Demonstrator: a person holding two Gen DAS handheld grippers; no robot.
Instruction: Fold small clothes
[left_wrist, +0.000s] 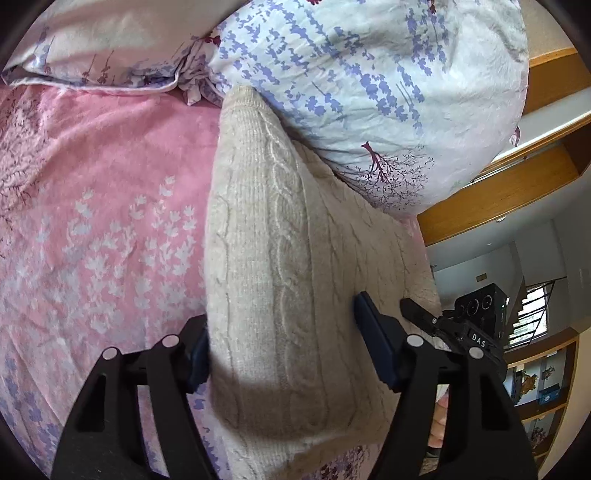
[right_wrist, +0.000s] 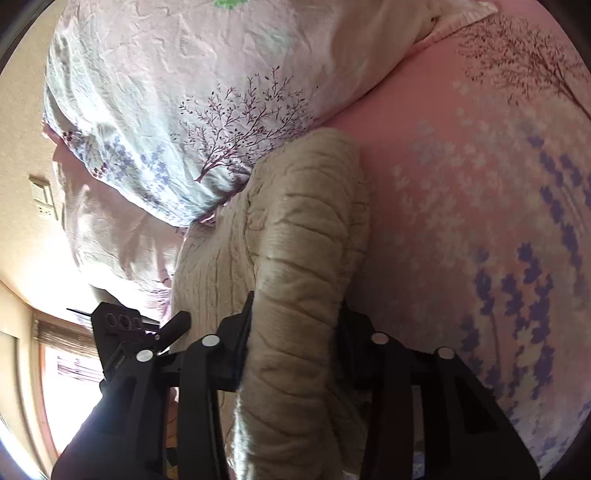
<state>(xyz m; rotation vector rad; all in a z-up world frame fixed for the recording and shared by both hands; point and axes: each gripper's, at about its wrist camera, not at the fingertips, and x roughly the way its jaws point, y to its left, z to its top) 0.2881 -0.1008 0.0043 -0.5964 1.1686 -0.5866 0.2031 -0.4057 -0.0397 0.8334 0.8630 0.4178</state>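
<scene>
A beige cable-knit sweater (left_wrist: 266, 221) lies folded on the pink flowered bedsheet (left_wrist: 92, 166), its far end against a white pillow with a lavender print (left_wrist: 369, 92). My left gripper (left_wrist: 284, 332) straddles a thick raised fold of it, and the knit fills the gap and touches both pads. In the right wrist view the sweater (right_wrist: 303, 206) is bunched into a wrinkled roll. My right gripper (right_wrist: 297, 325) is shut on that roll, with the knit bulging out between its fingers. The camera housing of the right gripper (left_wrist: 480, 302) shows at the sweater's right edge.
A second pillow (left_wrist: 103, 40) lies at the far left of the bed. Wooden bed framing (left_wrist: 498, 206) and a shelf unit (left_wrist: 543, 387) stand to the right. In the right wrist view the pillow (right_wrist: 184, 92) looms close, with a bright window (right_wrist: 66, 369) at lower left.
</scene>
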